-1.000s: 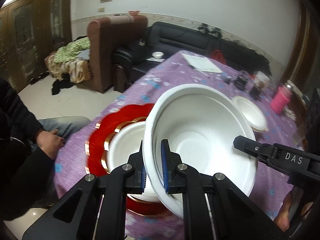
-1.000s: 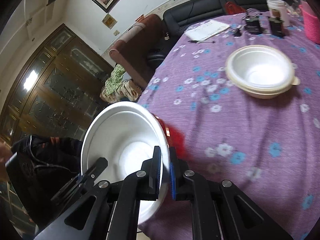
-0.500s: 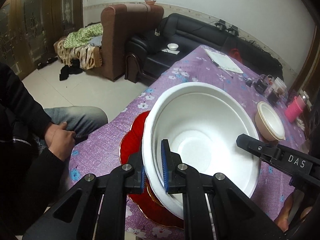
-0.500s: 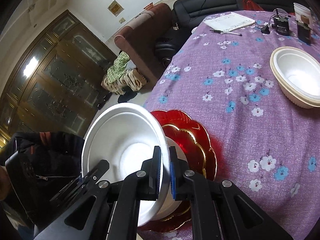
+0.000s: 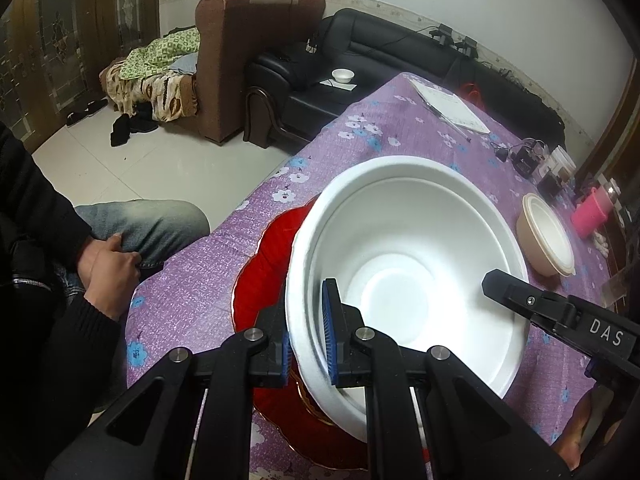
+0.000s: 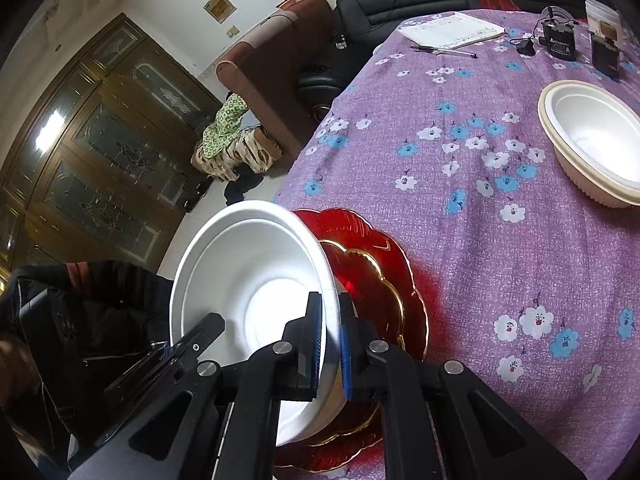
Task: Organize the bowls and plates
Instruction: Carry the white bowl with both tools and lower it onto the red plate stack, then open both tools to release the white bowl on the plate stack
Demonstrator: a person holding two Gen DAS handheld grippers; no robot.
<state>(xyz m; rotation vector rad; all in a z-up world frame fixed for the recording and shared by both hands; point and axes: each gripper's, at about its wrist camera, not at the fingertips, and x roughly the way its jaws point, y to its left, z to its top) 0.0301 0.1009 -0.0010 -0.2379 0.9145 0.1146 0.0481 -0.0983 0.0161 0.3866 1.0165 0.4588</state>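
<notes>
Two grippers are holding one white bowl over a red plate at the near edge of a desk covered in purple flowered cloth. The left gripper is pinching the bowl's rim at 7 o'clock in its own view, one finger inside the bowl and the other outside. The right gripper is pinching the opposite rim, at 4 o'clock on the bowl in its view, its fingers pressing on either side of the thin edge. The bowl is tilting, its lower part sitting low against the gold-trimmed plate; whether it is resting on it cannot be told. A second bowl, white inside a cream one, is standing well apart at 2 o'clock on the desk. A notebook and a pen are lying at the far end. A person's hand is resting on a knee at 9 o'clock beside the desk
</notes>
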